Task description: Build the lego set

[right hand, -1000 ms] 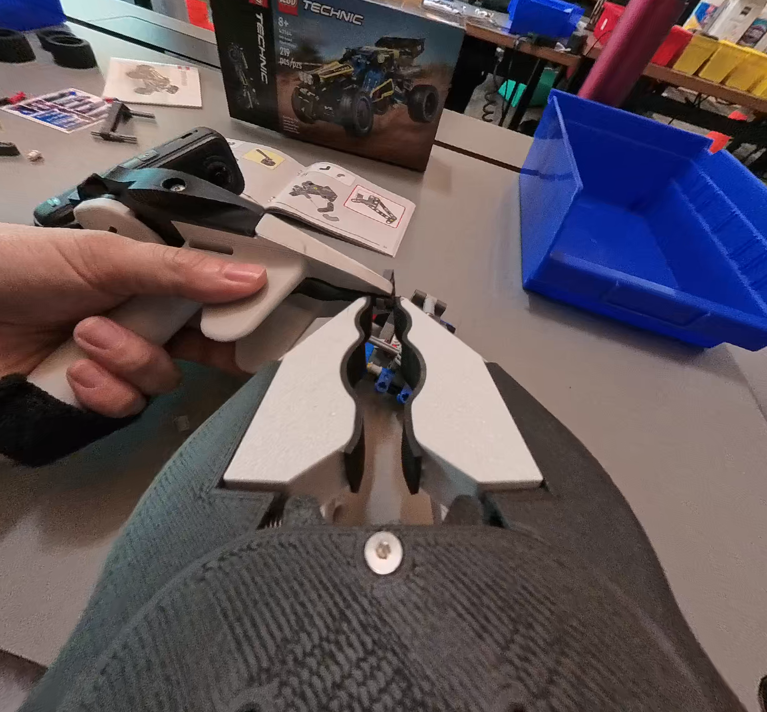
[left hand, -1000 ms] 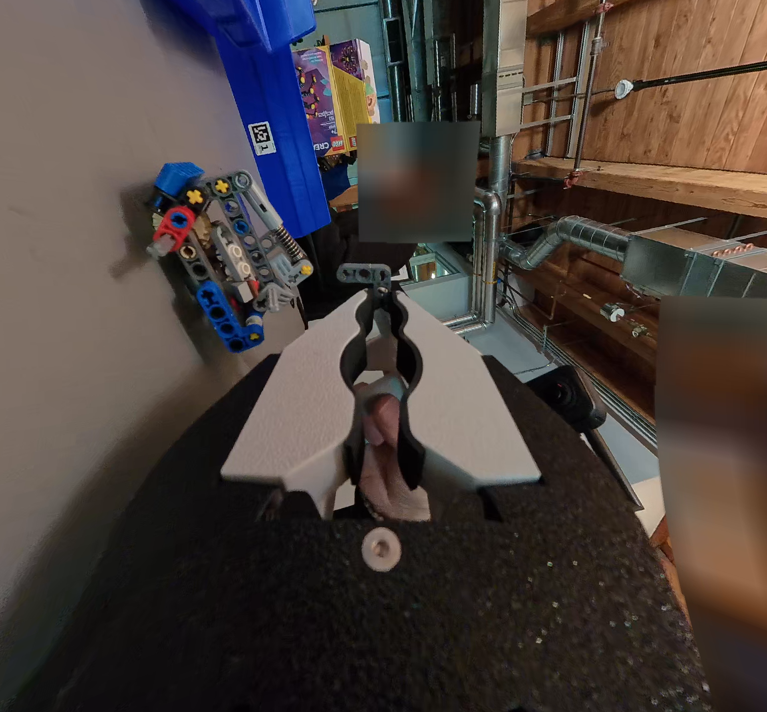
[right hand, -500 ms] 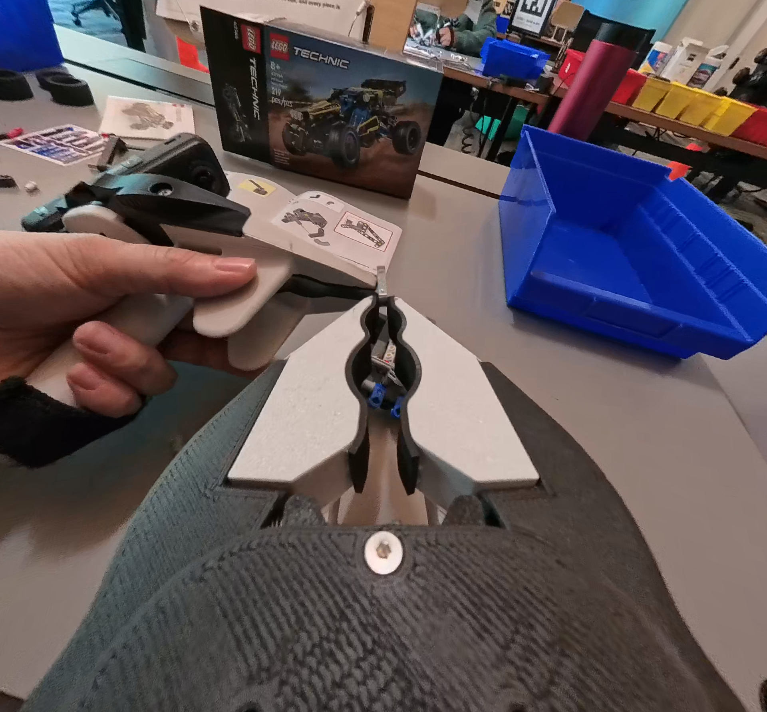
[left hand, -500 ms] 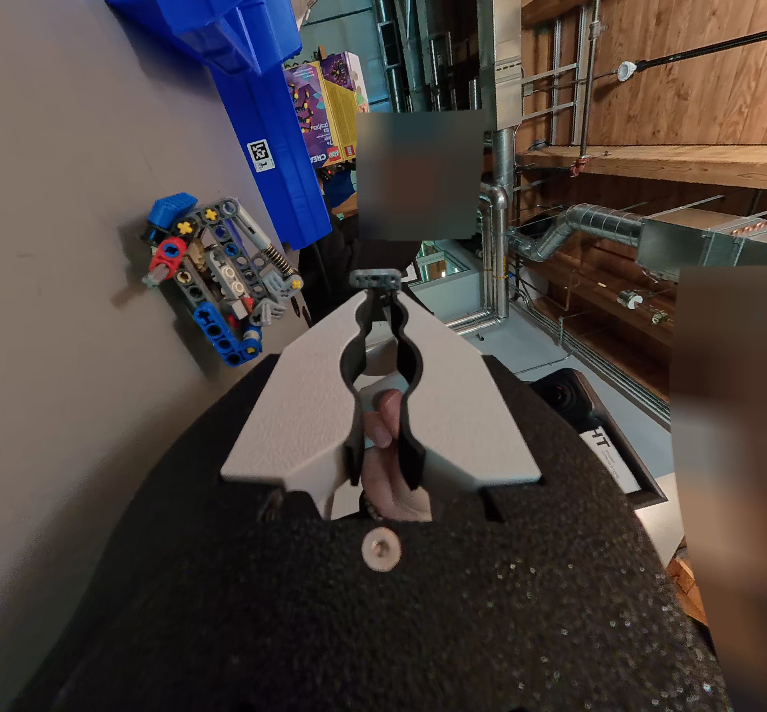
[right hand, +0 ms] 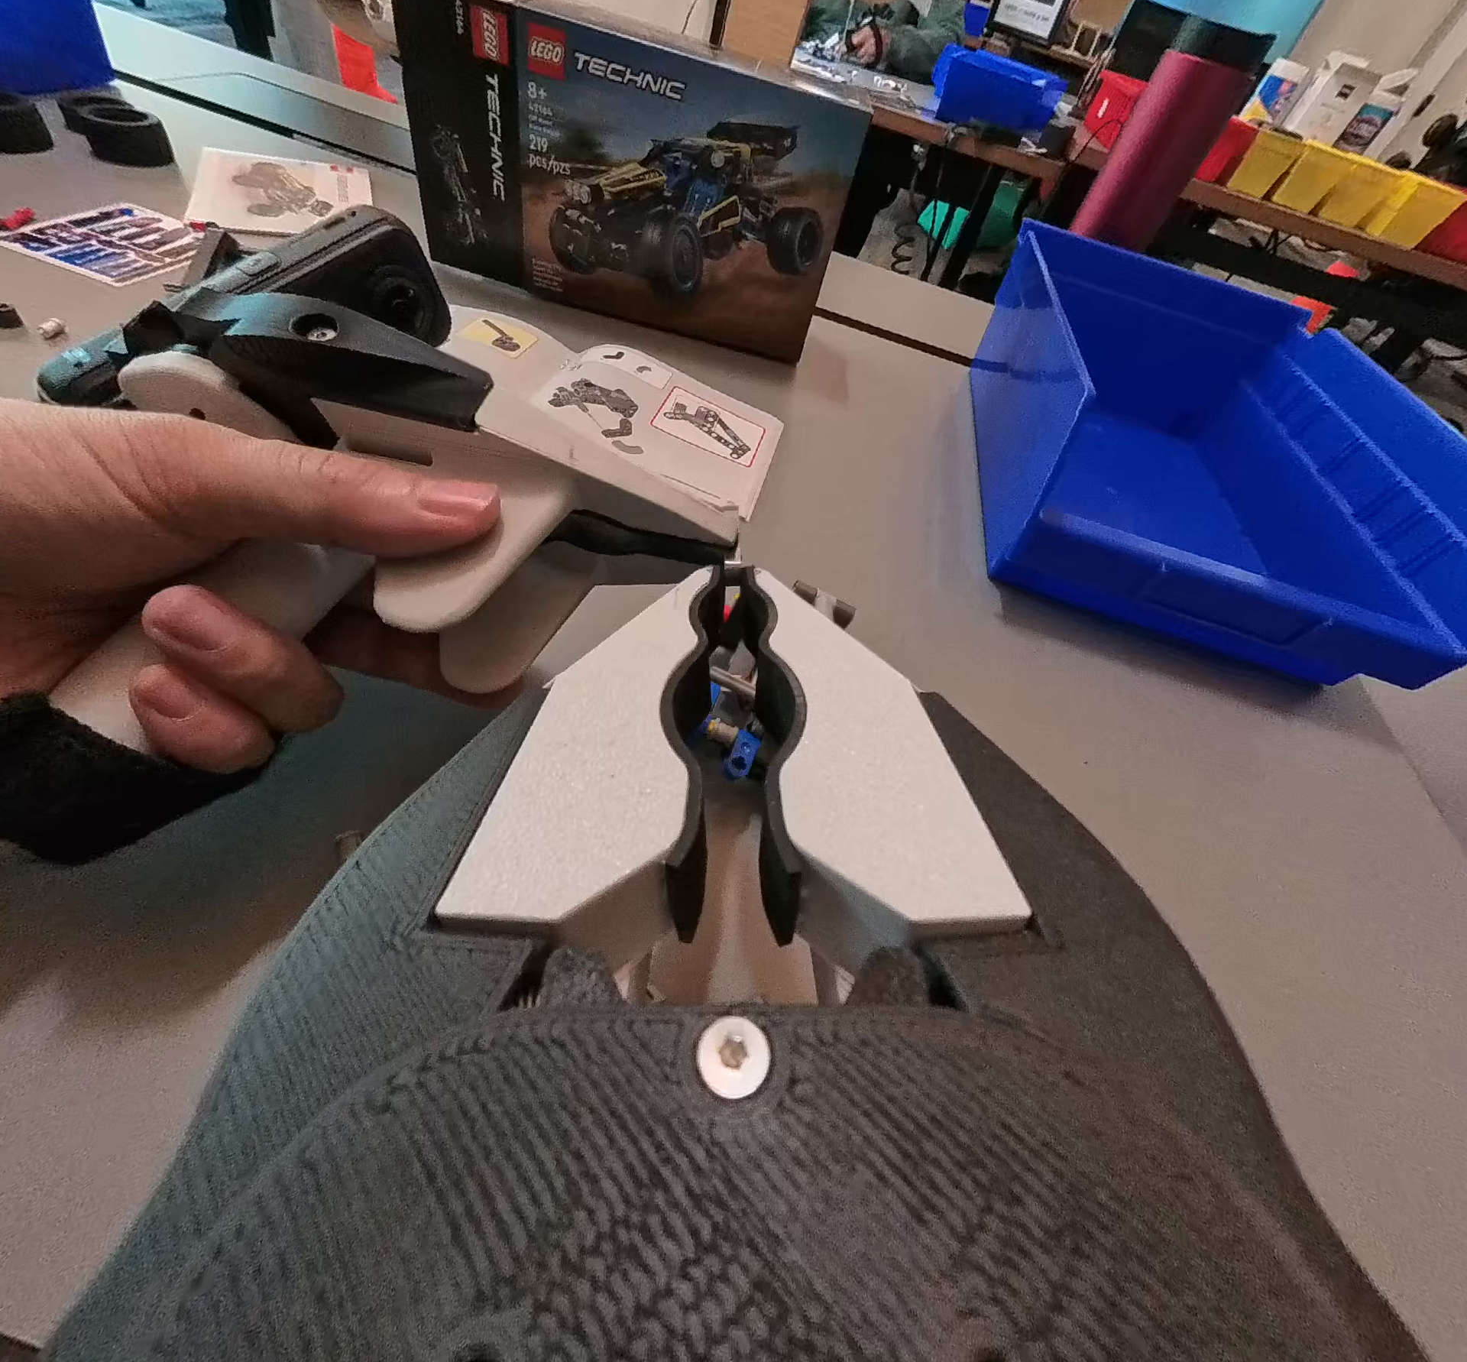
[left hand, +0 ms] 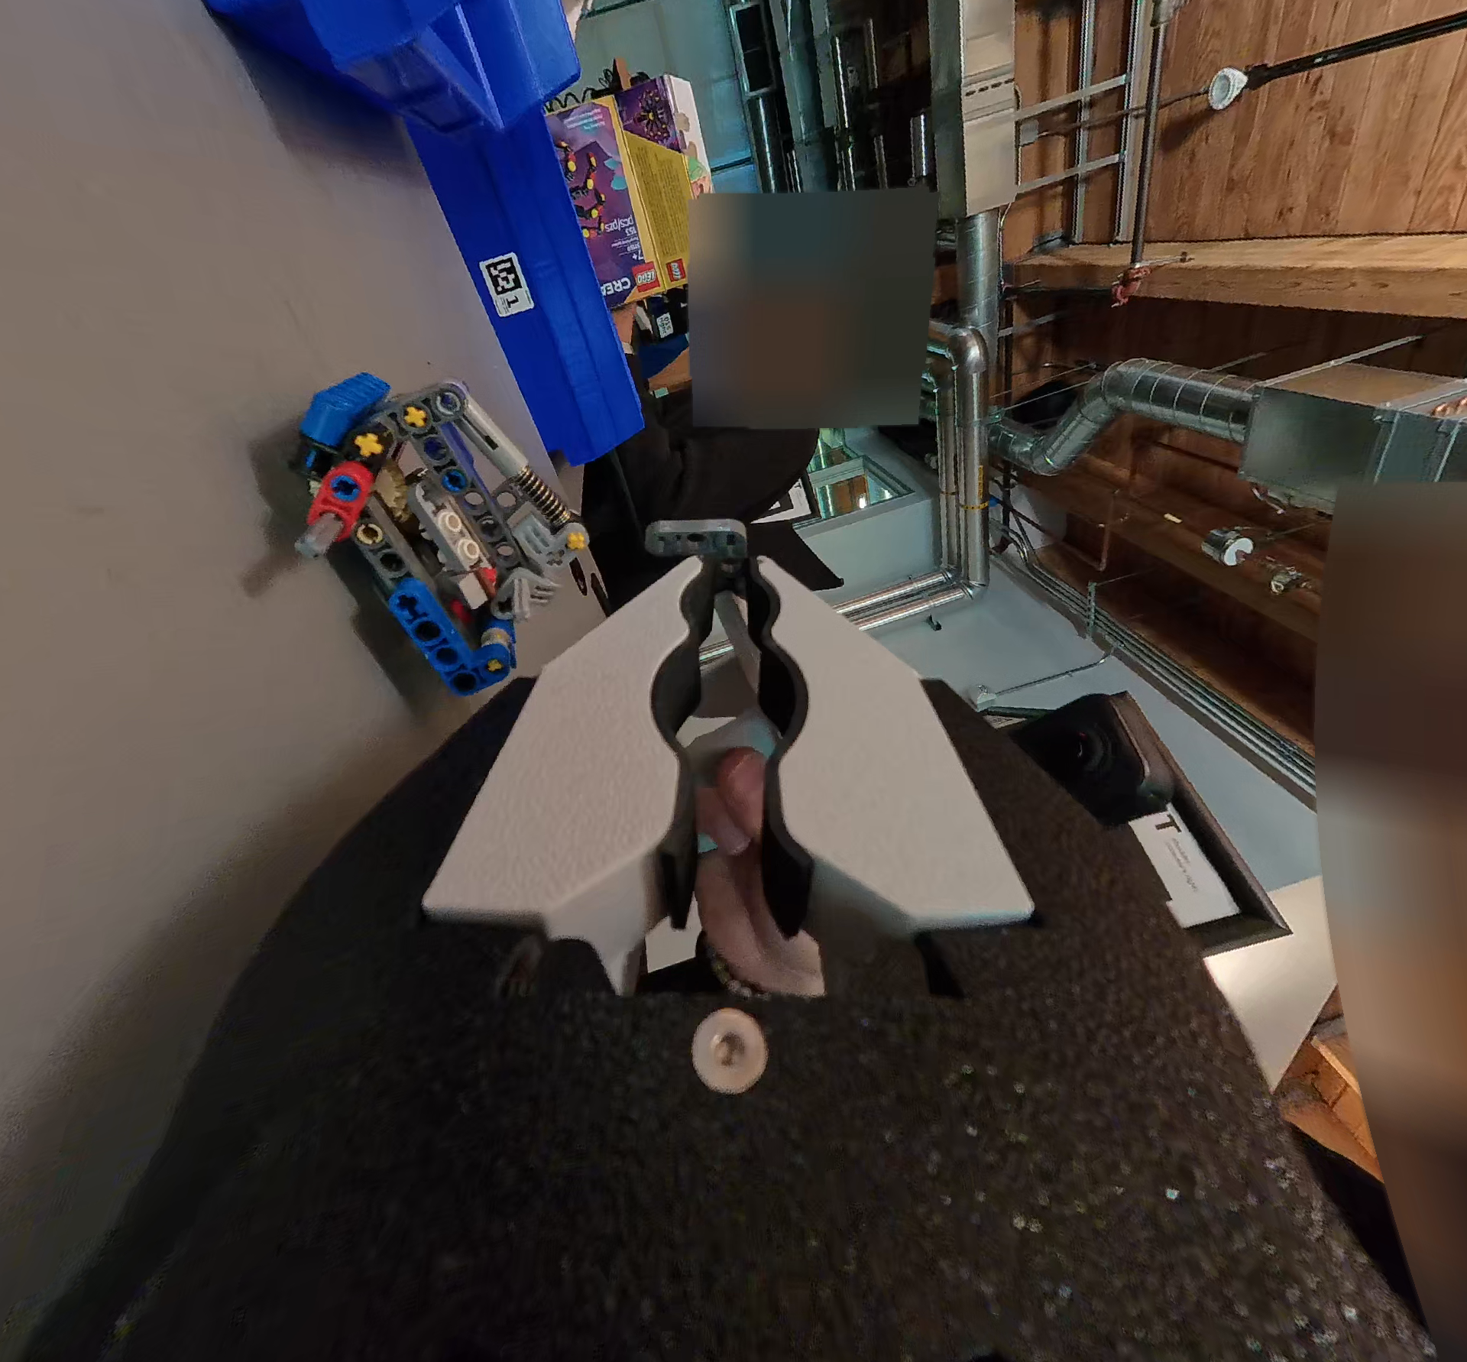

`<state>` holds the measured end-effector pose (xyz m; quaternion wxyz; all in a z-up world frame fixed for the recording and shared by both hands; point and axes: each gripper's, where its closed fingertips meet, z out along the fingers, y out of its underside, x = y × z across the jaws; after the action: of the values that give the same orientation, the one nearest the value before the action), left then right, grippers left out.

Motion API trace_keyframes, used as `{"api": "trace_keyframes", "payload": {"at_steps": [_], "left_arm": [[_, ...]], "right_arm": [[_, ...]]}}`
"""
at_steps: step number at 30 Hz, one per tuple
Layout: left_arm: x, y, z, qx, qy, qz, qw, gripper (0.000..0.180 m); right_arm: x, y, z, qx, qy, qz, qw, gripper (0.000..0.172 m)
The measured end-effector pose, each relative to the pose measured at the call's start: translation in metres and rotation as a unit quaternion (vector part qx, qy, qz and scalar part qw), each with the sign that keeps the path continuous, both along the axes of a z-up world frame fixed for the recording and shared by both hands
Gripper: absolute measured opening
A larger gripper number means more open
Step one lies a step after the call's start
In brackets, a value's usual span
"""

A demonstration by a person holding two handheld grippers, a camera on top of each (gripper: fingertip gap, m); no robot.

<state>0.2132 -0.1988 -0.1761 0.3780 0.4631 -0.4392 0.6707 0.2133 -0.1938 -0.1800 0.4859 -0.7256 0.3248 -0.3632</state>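
Left wrist view shows our left tongs (left hand: 724, 569) clamped on a small dark grey plastic beam with holes (left hand: 697, 536), held above the grey worktop (left hand: 159, 291). Our right tongs (right hand: 734, 579) are together, their tips touching that piece. A colourful brick assembly (left hand: 429, 530) lies on the worktop near a blue plastic bin (right hand: 1191, 466).

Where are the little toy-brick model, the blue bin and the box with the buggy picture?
Toy-brick model (left hand: 433, 530), left wrist view, on its dark grey beam in the middle.
Blue bin (right hand: 1175, 486), right wrist view, on its inside floor.
Buggy box (right hand: 675, 212), right wrist view, on the front picture face.
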Motion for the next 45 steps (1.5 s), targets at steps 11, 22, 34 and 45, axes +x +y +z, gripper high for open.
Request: {"api": "trace_keyframes", "payload": {"at_steps": [11, 22, 34, 45], "left_arm": [[-0.001, -0.002, -0.011, 0.030, -0.022, -0.018, 0.999, 0.004], [0.011, -0.013, -0.029, 0.061, -0.009, -0.017, 0.998, 0.004], [0.016, -0.013, -0.030, 0.063, -0.010, -0.015, 0.998, 0.004], [0.018, -0.013, -0.032, 0.088, -0.034, -0.024, 0.995, 0.004]], "right_arm": [[-0.001, -0.001, -0.010, -0.022, 0.022, 0.018, 0.999, 0.000], [0.012, -0.053, -0.038, 0.058, 0.123, -0.007, 0.991, 0.013], [0.021, -0.034, -0.042, 0.066, 0.150, 0.031, 0.986, 0.013], [0.020, -0.032, -0.046, 0.088, 0.197, 0.032, 0.976, 0.013]]}}
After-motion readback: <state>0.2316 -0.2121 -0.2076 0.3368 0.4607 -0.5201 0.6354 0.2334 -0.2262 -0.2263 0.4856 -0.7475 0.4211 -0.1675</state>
